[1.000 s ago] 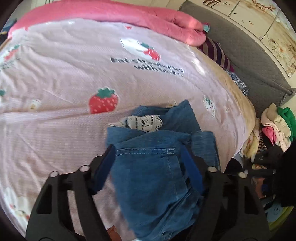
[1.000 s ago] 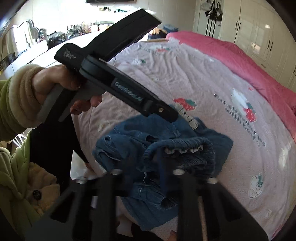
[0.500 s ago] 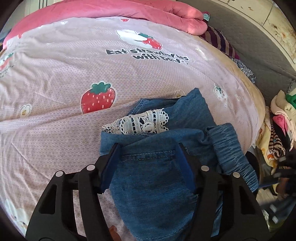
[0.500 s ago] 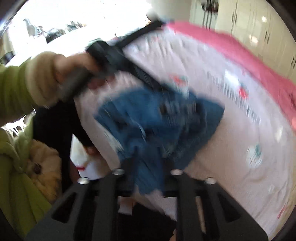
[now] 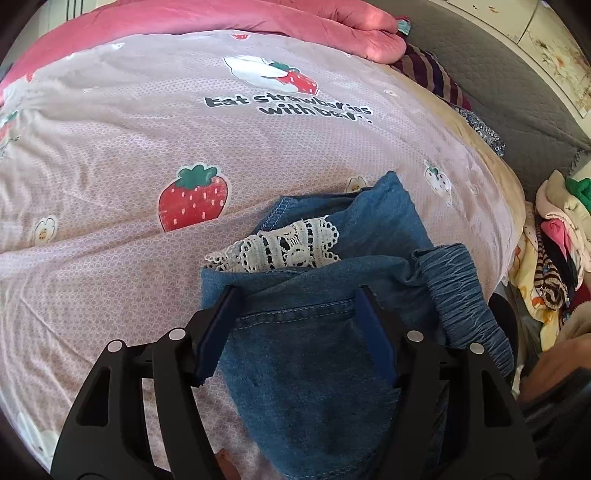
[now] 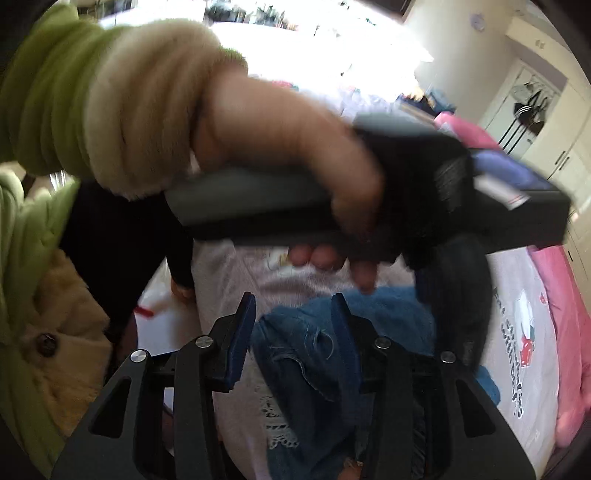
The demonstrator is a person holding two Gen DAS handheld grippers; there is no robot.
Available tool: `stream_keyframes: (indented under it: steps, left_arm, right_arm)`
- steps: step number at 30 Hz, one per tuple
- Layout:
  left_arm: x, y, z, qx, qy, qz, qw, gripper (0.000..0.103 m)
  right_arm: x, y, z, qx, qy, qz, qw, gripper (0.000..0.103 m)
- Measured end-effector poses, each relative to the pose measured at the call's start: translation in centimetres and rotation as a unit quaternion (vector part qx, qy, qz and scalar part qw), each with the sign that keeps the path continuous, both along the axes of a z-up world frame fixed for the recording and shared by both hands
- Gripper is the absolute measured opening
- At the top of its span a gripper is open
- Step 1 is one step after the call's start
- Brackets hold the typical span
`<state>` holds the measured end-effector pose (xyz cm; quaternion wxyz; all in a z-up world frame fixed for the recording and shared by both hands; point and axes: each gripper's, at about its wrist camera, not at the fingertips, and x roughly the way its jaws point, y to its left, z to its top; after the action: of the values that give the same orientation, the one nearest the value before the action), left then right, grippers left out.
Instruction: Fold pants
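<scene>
Blue denim pants (image 5: 317,339) with a white lace trim (image 5: 280,247) lie crumpled near the bed's front edge. My left gripper (image 5: 295,299) is open, its jaws straddling the denim by a pocket seam, not closed on it. In the right wrist view my right gripper (image 6: 291,306) is open over the same pants (image 6: 306,354), the cloth lying between and below its fingers. The hand holding the left gripper (image 6: 280,177) fills the upper part of that view, blurred.
The bed has a pale pink strawberry-print cover (image 5: 184,155) and a pink quilt (image 5: 258,18) along the far side. A heap of clothes (image 5: 554,236) lies on the right beside the bed. A grey headboard (image 5: 517,92) stands at the far right.
My right gripper let go of the denim and opened, swinging closer under the left hand. My left gripper moved forward over the pants and stayed open.
</scene>
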<state>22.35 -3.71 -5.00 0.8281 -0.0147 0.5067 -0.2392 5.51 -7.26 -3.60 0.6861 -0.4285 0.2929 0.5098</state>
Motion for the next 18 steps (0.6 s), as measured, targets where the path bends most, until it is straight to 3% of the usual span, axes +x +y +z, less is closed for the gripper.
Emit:
stream_keyframes:
  steps: [2, 7, 13, 18]
  left_arm:
    - [0.1, 0.0, -0.2, -0.004, 0.001, 0.0, 1.0, 0.06]
    - [0.2, 0.1, -0.6, -0.012, 0.005, 0.002, 0.9999, 0.063]
    - [0.3, -0.2, -0.6, -0.011, 0.002, 0.002, 0.9999, 0.065]
    - [0.4, -0.1, -0.6, -0.01, 0.001, 0.002, 0.9999, 0.065]
  right_arm:
    - [-0.6, -0.3, -0.3, -0.001, 0.017, 0.02, 1.0, 0.01]
    - [-2.8, -2.4, -0.4, -0.005, 0.016, 0.037, 0.999, 0.004]
    - [-2.8, -2.8, -0.6, 0.026, 0.024, -0.002, 0.999, 0.007]
    - [-3.2, -1.5, 1.4, 0.062, -0.02, 0.012, 0.998, 0.019]
